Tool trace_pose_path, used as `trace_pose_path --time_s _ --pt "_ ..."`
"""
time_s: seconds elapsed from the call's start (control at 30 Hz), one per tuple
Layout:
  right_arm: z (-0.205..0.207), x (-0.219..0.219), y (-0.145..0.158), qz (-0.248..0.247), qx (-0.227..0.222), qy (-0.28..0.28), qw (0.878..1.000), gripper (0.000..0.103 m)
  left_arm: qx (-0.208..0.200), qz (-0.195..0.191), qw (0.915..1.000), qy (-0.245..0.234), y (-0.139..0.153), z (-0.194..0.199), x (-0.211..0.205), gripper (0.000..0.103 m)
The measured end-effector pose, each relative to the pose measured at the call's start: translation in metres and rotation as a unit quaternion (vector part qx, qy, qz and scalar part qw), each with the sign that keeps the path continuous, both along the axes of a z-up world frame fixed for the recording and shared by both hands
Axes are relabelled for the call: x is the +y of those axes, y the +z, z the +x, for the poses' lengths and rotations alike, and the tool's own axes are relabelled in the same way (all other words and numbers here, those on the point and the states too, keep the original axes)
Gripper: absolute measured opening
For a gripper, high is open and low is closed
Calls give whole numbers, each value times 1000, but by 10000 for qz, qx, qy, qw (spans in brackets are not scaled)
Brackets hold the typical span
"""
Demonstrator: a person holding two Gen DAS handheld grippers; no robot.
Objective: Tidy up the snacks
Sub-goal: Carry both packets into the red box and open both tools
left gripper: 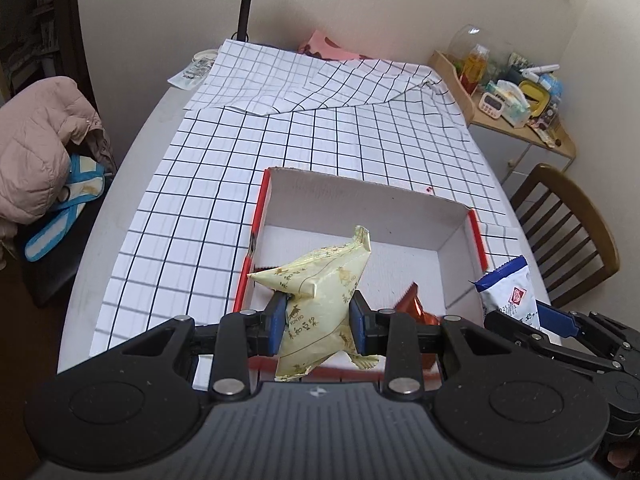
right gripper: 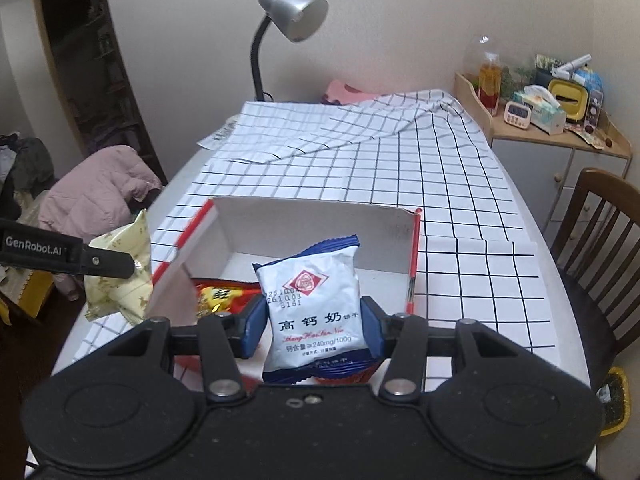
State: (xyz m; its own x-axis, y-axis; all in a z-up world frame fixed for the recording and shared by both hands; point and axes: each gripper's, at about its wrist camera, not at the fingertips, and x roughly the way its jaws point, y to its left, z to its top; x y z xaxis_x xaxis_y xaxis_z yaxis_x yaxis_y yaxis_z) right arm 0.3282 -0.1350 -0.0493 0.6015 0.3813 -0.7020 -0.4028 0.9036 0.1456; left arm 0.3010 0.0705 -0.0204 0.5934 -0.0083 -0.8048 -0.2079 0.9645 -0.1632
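Note:
My left gripper (left gripper: 318,316) is shut on a pale yellow snack packet (left gripper: 316,280) and holds it above the near left part of an open white box with red edges (left gripper: 360,196). In the right wrist view that yellow packet (right gripper: 120,280) hangs at the left, outside the box's left wall. My right gripper (right gripper: 314,328) is shut on a blue-and-white snack packet (right gripper: 312,304), held upright over the near edge of the box (right gripper: 312,216). The same blue-and-white packet (left gripper: 508,288) shows at the right of the left wrist view. A red-orange wrapped snack (left gripper: 416,306) lies inside the box.
The box sits on a white checked cloth (left gripper: 320,140) covering a table. A desk lamp (right gripper: 288,20) stands at the far end. A wooden chair (right gripper: 592,232) is on the right, a cluttered side shelf (right gripper: 552,120) behind it, and a pink jacket (left gripper: 36,140) on the left.

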Motion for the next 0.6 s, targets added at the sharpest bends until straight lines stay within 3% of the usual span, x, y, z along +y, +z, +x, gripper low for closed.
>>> trace_pose_path --time_s 0.3,0.6 --pt "41 14 -39 -431 388 21 9983 49 471 148 9988 37 -40 48 2 32" --pt "58 26 -69 -669 639 152 9956 49 829 309 9961 -20 -72 69 -6 32"
